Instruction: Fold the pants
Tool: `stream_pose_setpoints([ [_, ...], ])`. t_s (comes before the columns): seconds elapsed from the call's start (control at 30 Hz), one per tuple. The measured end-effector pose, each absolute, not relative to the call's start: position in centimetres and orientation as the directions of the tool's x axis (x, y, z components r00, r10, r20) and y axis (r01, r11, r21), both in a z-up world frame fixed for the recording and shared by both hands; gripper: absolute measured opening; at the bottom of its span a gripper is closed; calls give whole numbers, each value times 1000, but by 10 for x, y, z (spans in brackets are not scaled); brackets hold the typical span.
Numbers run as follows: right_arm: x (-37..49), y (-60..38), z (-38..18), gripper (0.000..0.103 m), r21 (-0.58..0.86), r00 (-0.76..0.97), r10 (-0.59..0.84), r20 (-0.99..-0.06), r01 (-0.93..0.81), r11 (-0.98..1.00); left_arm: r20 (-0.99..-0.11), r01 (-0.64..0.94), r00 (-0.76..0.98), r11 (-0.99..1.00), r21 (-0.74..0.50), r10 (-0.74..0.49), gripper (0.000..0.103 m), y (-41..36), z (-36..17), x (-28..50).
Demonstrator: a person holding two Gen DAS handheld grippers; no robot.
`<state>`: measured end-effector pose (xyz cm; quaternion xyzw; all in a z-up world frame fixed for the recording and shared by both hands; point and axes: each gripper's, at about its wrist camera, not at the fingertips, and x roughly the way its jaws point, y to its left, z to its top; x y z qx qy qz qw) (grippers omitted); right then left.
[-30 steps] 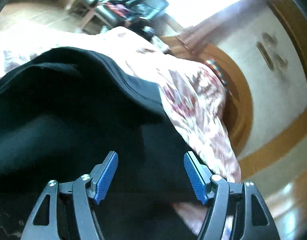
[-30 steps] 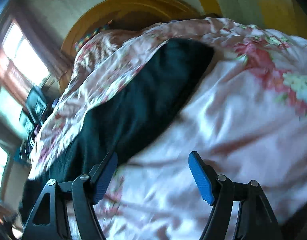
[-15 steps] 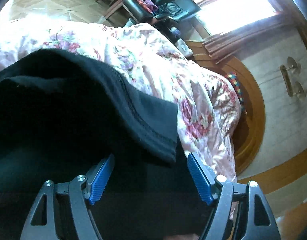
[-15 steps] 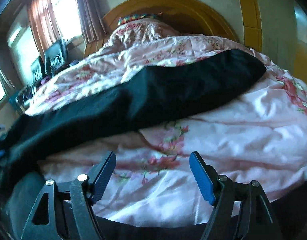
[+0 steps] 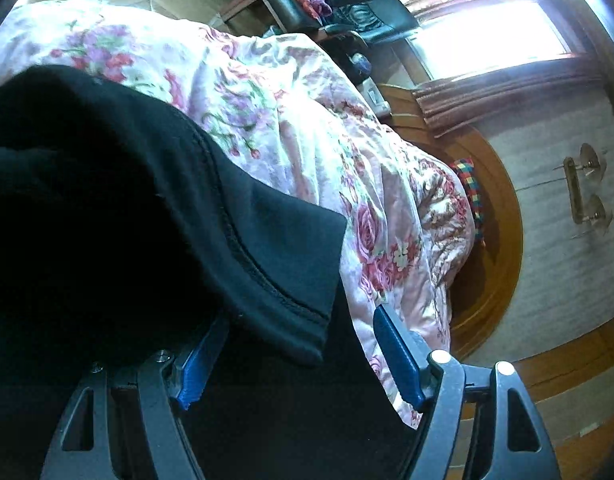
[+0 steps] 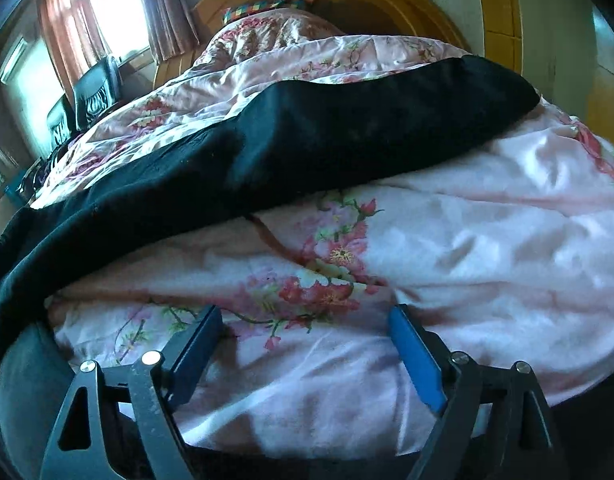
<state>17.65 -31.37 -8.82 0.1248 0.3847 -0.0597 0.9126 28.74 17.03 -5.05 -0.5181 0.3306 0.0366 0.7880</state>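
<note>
while pants (image 6: pixel 347 136) lie on floral quilt (image 6: pixel 487 240), right hand-held gripper (image 6: pixel 307 320) opening.

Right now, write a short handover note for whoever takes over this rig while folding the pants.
Left gripper: open, nothing gripped, a hemmed edge of the black pants draped over its left side.
Right gripper: jaws opening, only the floral quilt between them.
Pants lie stretched across the quilt on the bed.
Done: one layer seems turned over.
Left: regrip, finish folding.
</note>
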Motion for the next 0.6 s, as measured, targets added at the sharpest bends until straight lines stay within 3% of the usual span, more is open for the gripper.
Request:
stream_pose_setpoints([
  [0.03, 176, -314, -88, 86, 182, 698, -13, -716, 205, 962, -550, -383, 779, 468, -797, -301, 70, 169, -51, 291],
  [0.13, 176, -314, -89, 86, 187, 700, -11, -714, 205, 961, -561, -364, 755, 496, -789, -339, 23, 168, -53, 293],
  [0.17, 176, -314, -89, 86, 185, 699, -12, -715, 205, 961, -576, -366, 741, 511, -778, -346, 18, 168, -56, 293],
  [0.27, 176, -312, -90, 86, 174, 695, -20, -719, 207, 963, -555, -329, 734, 510, -795, -391, 9, 173, -60, 283],
  [0.6, 177, -313, -91, 86, 174, 693, -19, -720, 207, 963, -396, -194, 784, 418, -887, -478, 7, 216, -60, 187],
])
